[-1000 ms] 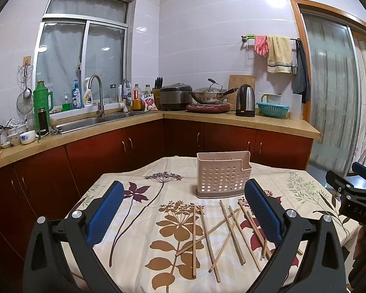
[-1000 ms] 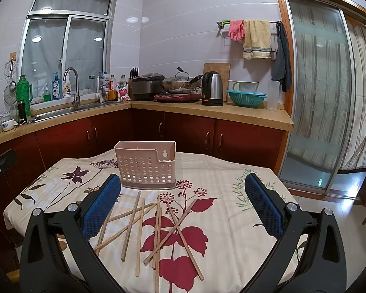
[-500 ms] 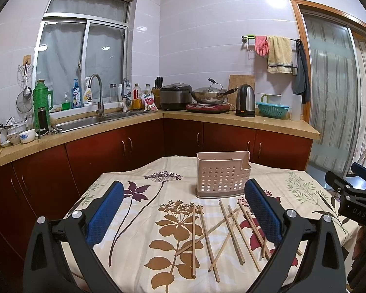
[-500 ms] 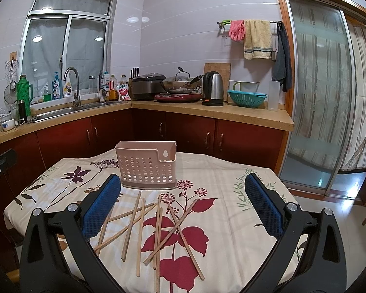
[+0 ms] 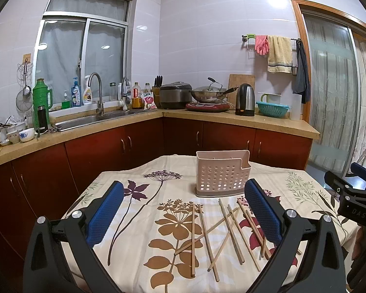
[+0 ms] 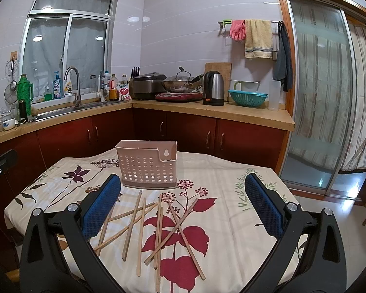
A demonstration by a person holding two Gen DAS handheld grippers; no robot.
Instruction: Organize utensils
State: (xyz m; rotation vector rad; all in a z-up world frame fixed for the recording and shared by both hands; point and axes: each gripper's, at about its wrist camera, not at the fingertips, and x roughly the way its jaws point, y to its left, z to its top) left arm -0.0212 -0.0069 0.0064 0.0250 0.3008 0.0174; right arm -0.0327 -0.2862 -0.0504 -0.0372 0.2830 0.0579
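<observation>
Several wooden chopsticks [image 5: 222,232] lie scattered on the floral tablecloth [image 5: 139,222], in front of a pink perforated utensil holder [image 5: 220,173] that stands upright and looks empty. My left gripper [image 5: 183,216] is open and empty, held above the table's near edge, with the chopsticks between and beyond its blue pads. My right gripper [image 6: 183,210] is open and empty too, above the chopsticks [image 6: 156,224], with the holder [image 6: 147,164] beyond them. The right gripper's body also shows at the right edge of the left wrist view [image 5: 353,195].
The table stands in a kitchen. Dark red cabinets [image 5: 124,151] with a sink, bottles, rice cooker, wok and kettle on the counter run behind it. A sliding glass door [image 6: 324,97] is at the right. The table edge drops off at the left and right.
</observation>
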